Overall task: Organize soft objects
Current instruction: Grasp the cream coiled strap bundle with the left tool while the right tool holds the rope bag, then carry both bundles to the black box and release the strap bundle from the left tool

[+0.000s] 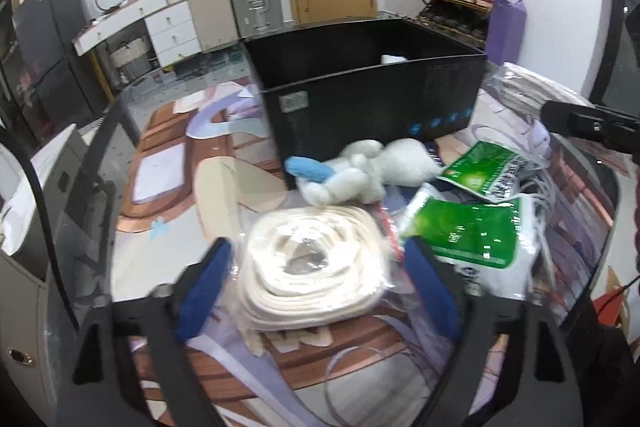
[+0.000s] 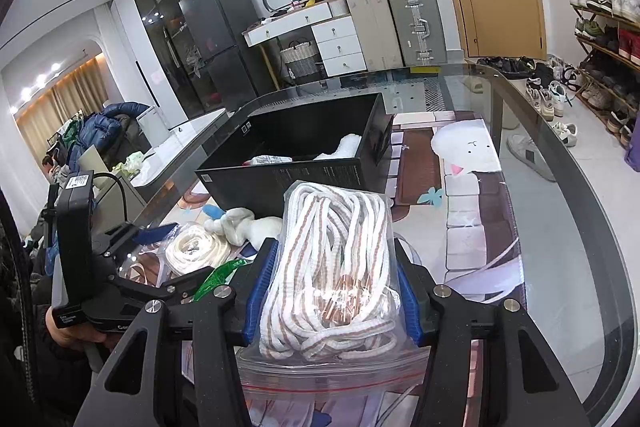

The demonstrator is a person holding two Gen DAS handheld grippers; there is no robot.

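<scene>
A glass-topped counter [image 2: 560, 163] with a cartoon-printed mat under the glass carries everything here. The largest thing on it is an open black box [image 2: 296, 155], standing toward the far side; inside it lie a white padded item [image 2: 344, 147] against the right wall and a flat printed packet [image 2: 268, 159] near the middle. Just in front of the box lies a white plush toy [image 1: 360, 167] with a blue part, on its side and close against the box's near wall. Next to the toy, on the right in the left wrist view, are two green-printed packets [image 1: 472, 231], overlapping each other. The right hand-held gripper [image 2: 332, 283] is clenched on a clear zip bag of white cord with tan stripes [image 2: 336, 259], its blue pads pressing both sides of the bag, which stands up in front of the box and above the counter. The left hand-held gripper [image 1: 316, 275] is released: its blue-padded fingers [image 1: 204, 287] straddle a clear bag holding a coil of cream cord [image 1: 316, 259] that rests on the counter just before the plush toy, and whether the pads touch the bag cannot be told, as the frame is blurred. In the right wrist view a person's hand [image 2: 76, 331] grips the handle of the left tool at the lower left.
</scene>
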